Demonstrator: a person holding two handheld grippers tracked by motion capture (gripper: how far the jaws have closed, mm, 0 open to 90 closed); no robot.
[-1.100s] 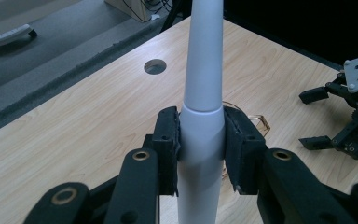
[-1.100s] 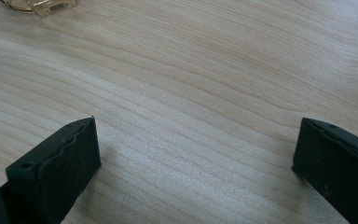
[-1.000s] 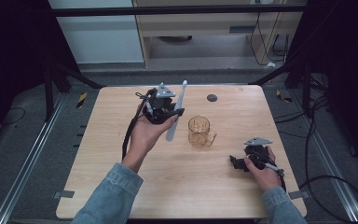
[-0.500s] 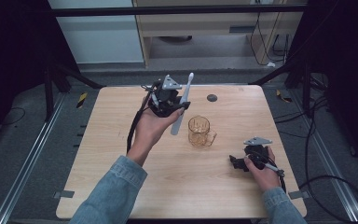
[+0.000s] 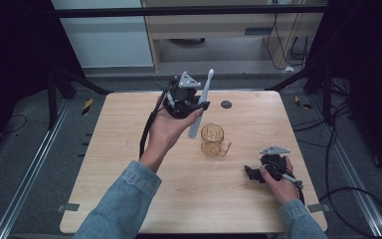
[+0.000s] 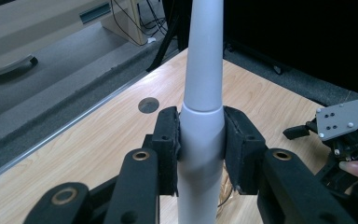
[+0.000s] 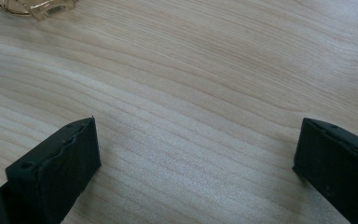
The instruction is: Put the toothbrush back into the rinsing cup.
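Observation:
A long white toothbrush-like handle (image 5: 206,88) (image 6: 204,56) stands tilted, its top leaning away from the person. My left gripper (image 5: 200,106) (image 6: 201,140) is shut on its middle, held up in the air above the table's far centre. Just in front of and below it, an amber glass mug (image 5: 212,140) (image 7: 37,8) stands on the wooden table (image 5: 129,164), handle toward the right. The handle's lower end hangs beside the mug's left rim, above the table. My right gripper (image 5: 251,173) (image 7: 196,163) rests low over the table's near right part, open, with only bare wood between its jaws.
A small dark round disc (image 5: 226,104) (image 6: 148,105) lies near the table's far edge. Dark stand legs and cables lie on the floor to the left and right, and a pale cabinet stands beyond the table. The left forearm reaches across the table's near left.
The left hand has lifted the gripped handle higher and carried it a little to the right, closer to the mug. The right hand and the mug have stayed in place.

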